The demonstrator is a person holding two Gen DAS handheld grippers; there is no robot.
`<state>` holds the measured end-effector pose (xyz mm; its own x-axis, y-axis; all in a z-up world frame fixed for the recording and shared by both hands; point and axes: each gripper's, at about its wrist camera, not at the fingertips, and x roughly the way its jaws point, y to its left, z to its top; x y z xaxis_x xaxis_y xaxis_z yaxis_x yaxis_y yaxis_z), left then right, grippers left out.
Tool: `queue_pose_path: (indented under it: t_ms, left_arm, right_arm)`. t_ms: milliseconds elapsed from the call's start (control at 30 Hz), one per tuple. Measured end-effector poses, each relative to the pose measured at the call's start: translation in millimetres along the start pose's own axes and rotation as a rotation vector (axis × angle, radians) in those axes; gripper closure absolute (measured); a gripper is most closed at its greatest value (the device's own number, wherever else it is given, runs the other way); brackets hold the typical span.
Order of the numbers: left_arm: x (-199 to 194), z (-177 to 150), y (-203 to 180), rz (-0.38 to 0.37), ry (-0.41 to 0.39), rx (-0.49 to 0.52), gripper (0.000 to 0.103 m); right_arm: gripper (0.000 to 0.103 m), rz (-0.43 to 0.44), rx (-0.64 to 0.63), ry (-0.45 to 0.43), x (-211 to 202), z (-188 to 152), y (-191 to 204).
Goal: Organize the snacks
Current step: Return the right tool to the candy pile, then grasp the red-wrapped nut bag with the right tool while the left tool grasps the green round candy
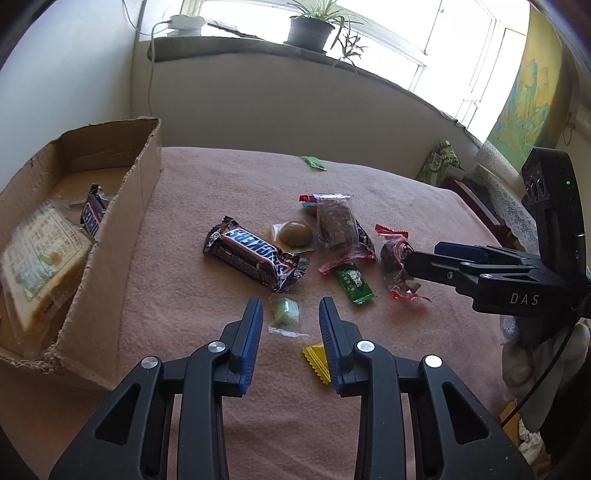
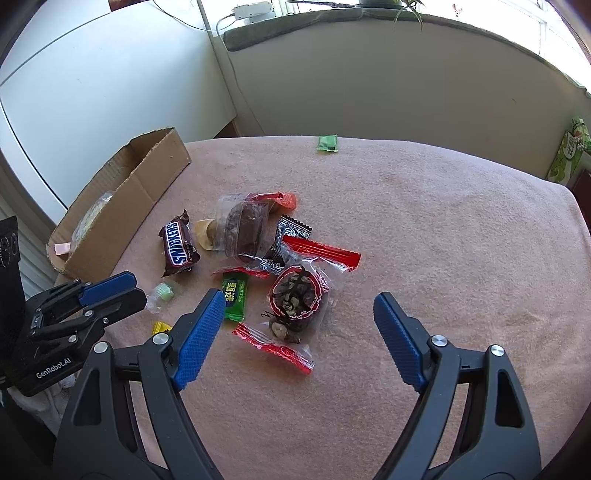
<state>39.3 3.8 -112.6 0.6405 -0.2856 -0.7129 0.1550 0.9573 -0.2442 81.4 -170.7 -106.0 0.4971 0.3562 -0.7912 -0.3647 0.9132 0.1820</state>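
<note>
Above the pink cloth my left gripper [image 1: 290,314] stands open, a small green candy in clear wrap [image 1: 284,312] lying between its blue fingertips with a gap on each side. The right gripper [image 2: 297,306] is open wide over a red-edged packet of dark nutty sweets [image 2: 295,299], its pads clear of the wrapper. A Snickers bar [image 1: 255,258], a brown cake in clear wrap [image 1: 334,225], a round pastry [image 1: 295,233], a green bar [image 1: 352,282] and a yellow candy [image 1: 317,362] lie loose. The cardboard box [image 1: 110,229] on the left holds a bread packet [image 1: 40,258] and another Snickers [image 1: 94,214].
A lone green packet [image 2: 327,143] lies near the table's far edge. Behind the table runs a low wall with a sill carrying a potted plant [image 1: 308,31] and a white adapter. A green carton [image 2: 567,155] stands off the right edge.
</note>
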Motion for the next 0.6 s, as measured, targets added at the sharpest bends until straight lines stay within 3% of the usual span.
queue_pose_path:
  t_ms: [67, 233, 300, 600]
  left_arm:
    - [4.2, 0.5, 0.2, 0.005, 0.014, 0.006, 0.073]
    - [12.0, -0.2, -1.1, 0.006, 0.037, 0.020, 0.074]
    - [14.3, 0.1, 0.6, 0.004, 0.049, 0.022, 0.080]
    - [17.4, -1.6, -2.2, 0.006, 0.067, 0.037, 0.086]
  right_arm:
    - [0.025, -0.007, 0.004, 0.006, 5.7, 2.5, 1.9]
    - [0.029, -0.016, 0.008, 0.035, 19.0, 5.3, 3.2]
    - [0.029, -0.032, 0.004, 0.041, 23.9, 6.8, 3.9]
    - [0.056, -0.034, -0.004, 0.084, 37.8, 7.7, 0.1]
